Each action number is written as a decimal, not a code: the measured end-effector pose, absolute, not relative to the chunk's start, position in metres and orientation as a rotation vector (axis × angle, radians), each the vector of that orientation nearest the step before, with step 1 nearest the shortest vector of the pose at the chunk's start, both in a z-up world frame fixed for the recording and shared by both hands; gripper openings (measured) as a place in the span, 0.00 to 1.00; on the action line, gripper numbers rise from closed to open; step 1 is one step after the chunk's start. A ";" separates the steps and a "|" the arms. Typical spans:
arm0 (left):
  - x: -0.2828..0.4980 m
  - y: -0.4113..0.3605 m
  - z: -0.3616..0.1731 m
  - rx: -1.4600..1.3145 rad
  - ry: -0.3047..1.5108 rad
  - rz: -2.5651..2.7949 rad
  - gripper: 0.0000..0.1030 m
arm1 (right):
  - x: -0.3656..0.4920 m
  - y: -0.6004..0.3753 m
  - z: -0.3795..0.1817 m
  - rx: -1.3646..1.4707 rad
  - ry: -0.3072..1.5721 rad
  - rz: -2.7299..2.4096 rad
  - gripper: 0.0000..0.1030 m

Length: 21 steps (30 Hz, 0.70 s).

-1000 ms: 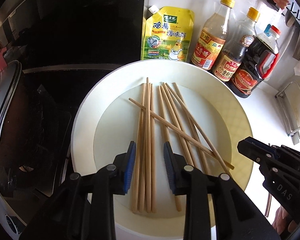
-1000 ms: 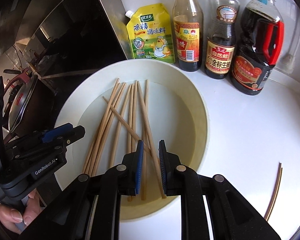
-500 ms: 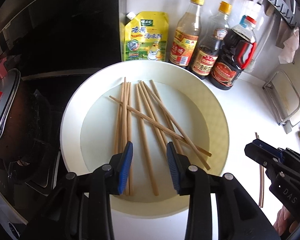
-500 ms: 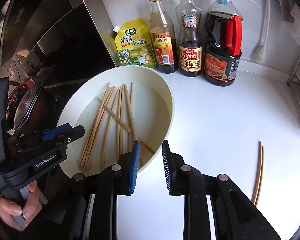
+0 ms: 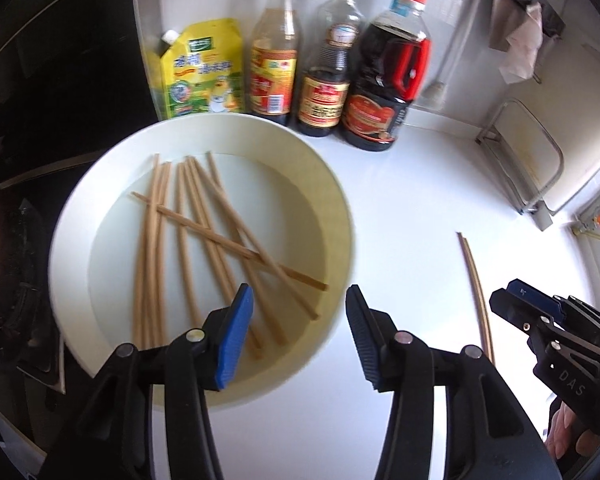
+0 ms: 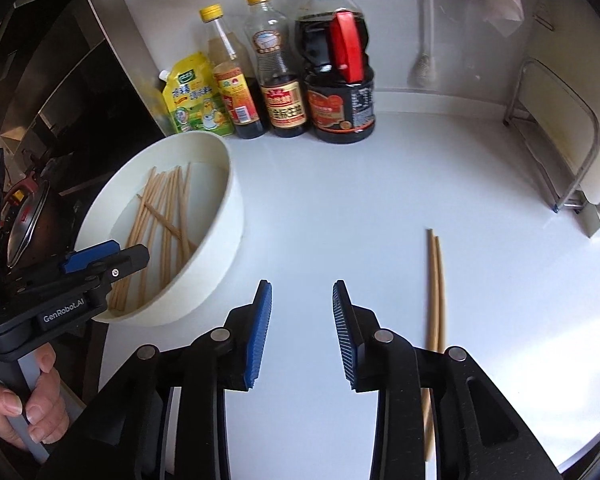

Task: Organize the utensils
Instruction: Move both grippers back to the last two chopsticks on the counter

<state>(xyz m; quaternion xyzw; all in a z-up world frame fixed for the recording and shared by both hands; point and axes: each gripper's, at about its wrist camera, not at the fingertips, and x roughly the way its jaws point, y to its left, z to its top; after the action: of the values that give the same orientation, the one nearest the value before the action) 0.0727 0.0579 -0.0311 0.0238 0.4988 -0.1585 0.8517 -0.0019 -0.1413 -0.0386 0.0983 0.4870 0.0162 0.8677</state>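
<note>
Chopsticks: most (image 5: 204, 240) are left in the white bowl (image 5: 340, 216); one pair (image 6: 436, 288) is laid on the counter (image 6: 340, 208).
Left gripper (image 5: 298, 334): opening, nothing held.
Right gripper (image 6: 300, 332): opening, empty (moved away from the bowl).
Meaning: sorting is only begun.

Bunch of tan wooden chopsticks (image 5: 188, 240) lying crisscrossed inside the white bowl (image 5: 332, 184), plus one neat pair (image 6: 436, 292) side by side out on the white counter (image 6: 340, 208).

Matt wooden chopsticks (image 5: 204, 236) in glossy white bowl (image 5: 332, 200); smooth white countertop (image 6: 340, 208); at twelve o'clock, glossy plastic soy sauce bottle (image 6: 338, 76).
</note>
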 end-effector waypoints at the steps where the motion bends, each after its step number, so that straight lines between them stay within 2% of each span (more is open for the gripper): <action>1: 0.071 0.052 -0.032 0.052 1.052 -0.346 0.47 | -0.005 -0.149 -0.042 0.211 1.030 0.019 0.31; 21: 0.043 -0.042 -0.062 0.076 1.119 -0.423 0.54 | -0.037 -0.240 -0.125 0.227 1.159 -0.084 0.31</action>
<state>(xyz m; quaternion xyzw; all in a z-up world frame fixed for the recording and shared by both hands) 0.0427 -0.0421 -0.0624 0.0358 0.5265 -0.1989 0.8258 -0.0370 -0.2401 -0.1254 0.1070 0.5461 -0.0396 0.8299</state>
